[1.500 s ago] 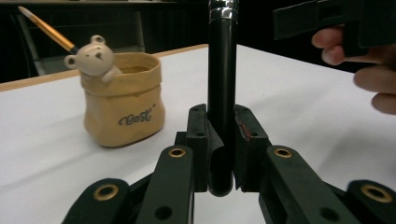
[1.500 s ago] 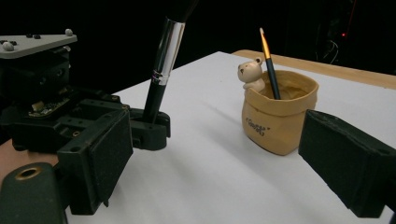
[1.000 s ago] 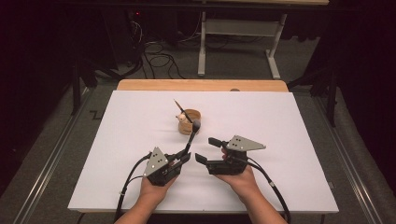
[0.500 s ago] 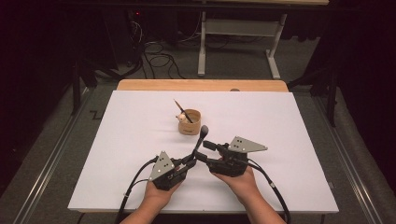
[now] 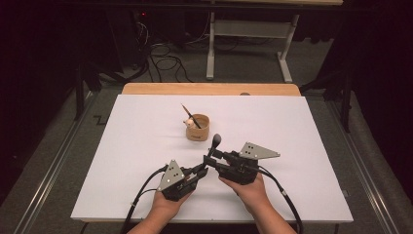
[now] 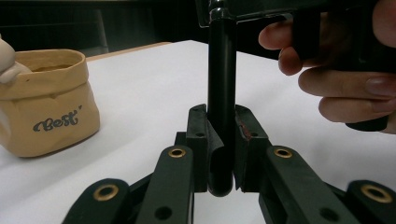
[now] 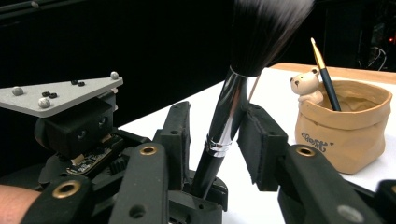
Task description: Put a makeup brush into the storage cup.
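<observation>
Handover underway, I judge: left gripper [image 6: 219,154] clamps the black-handled makeup brush [image 7: 233,107] upright by its base; right gripper [image 7: 215,140] straddles the handle, jaws apart. Next: close, lift toward the tan pouch-shaped pot [image 7: 348,126] beyond.

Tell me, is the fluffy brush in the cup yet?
Not yet. Done: the left claw is shut on the brush at its handle, holding it upright. In hand: the right claw has its jaws open around it. Left: the cup holds a thin stick, no fluffy brush.
</observation>
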`<move>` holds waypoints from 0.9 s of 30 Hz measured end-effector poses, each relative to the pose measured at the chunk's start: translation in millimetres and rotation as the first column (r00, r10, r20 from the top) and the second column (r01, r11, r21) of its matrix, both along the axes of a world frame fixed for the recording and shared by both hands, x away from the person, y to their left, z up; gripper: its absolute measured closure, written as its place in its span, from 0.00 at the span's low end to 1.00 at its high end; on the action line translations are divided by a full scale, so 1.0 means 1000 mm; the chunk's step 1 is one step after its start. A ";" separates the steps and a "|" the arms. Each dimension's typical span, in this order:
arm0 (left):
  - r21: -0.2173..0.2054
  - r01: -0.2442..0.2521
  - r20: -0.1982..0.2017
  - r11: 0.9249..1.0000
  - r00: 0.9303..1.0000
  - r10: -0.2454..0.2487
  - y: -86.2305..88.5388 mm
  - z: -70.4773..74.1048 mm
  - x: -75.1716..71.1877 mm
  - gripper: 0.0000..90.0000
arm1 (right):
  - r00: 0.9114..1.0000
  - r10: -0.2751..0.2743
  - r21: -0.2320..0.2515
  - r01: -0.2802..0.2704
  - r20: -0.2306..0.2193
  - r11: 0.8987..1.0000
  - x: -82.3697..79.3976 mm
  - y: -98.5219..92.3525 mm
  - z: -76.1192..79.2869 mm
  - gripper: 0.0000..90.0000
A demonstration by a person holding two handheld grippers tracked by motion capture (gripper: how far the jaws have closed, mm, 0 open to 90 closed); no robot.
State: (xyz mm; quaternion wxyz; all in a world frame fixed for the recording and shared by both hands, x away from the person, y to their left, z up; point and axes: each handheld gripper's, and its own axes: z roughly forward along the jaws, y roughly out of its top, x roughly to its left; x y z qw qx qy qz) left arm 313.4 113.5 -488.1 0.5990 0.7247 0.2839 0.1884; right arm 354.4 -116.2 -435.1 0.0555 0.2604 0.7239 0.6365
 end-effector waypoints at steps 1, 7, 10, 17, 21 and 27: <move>-0.001 0.000 0.000 1.000 1.000 0.000 0.000 0.000 0.000 0.88 | 1.000 0.003 0.005 -0.003 -0.001 1.000 0.000 0.000 0.000 0.74; 0.003 0.003 0.007 1.000 1.000 -0.003 0.000 0.001 0.000 0.88 | 1.000 0.005 0.024 -0.005 -0.019 1.000 0.001 -0.002 -0.001 0.80; 0.005 0.004 0.005 1.000 1.000 -0.004 0.000 0.001 0.000 0.88 | 1.000 0.005 0.037 -0.003 -0.031 0.999 0.002 -0.003 -0.002 0.84; 0.020 0.001 0.010 1.000 1.000 -0.001 0.000 0.001 0.000 0.88 | 0.999 0.013 0.059 -0.011 -0.048 0.998 0.001 -0.001 -0.002 0.88; 0.022 -0.002 0.003 1.000 1.000 0.002 0.000 0.001 0.001 0.87 | 0.999 0.019 0.057 -0.016 -0.050 0.998 0.001 -0.001 -0.003 0.88; 0.038 -0.013 0.003 0.999 1.000 0.013 0.000 0.002 0.002 0.64 | 0.999 0.008 0.046 -0.007 -0.042 0.999 0.001 -0.001 -0.003 0.88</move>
